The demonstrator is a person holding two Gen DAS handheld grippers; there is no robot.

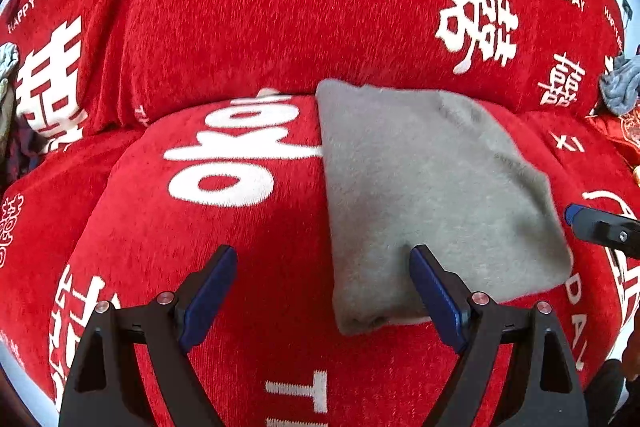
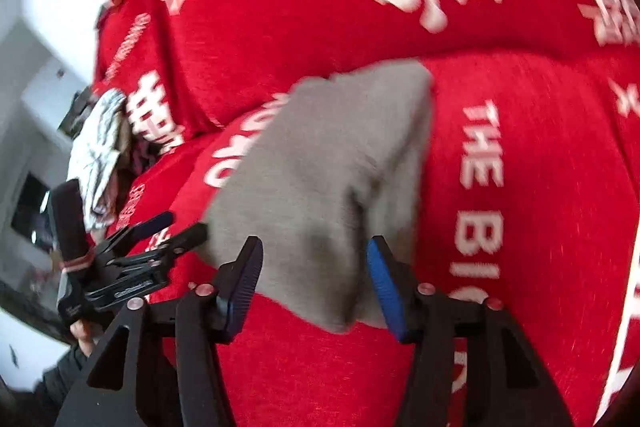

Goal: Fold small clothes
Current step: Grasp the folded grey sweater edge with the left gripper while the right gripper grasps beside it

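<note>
both tongs off the folded grey cloth

left gripper (image 1: pixel 322 291), at the bottom of the left wrist view, stands wide with nothing between its blue pads; only red cover shows in the gap, and its right-hand pad overlaps the near edge of the grey garment (image 1: pixel 432 195) without pinching it. right gripper (image 2: pixel 316 287), at the bottom of the right wrist view, is about half apart; the near corner of the grey cloth sits in the gap, but the pads do not seem to press on it, though blur makes that hard to be sure of.

going left to right in the left wrist view: a crumpled pale garment (image 1: pixel 8 67) at the far left edge, the red sofa cover (image 1: pixel 240 7) with white lettering across the middle, the grey piece lying right of centre on the seat cushion, and a blue-grey bundle (image 1: pixel 620 87) at the far right edge.

the grey piece already lies as a compact, thick rectangle with neat edges, so its fold looks finished or nearly so. what seems left is setting it aside and taking up the crumpled pieces at either edge, which look unfolded.
</note>
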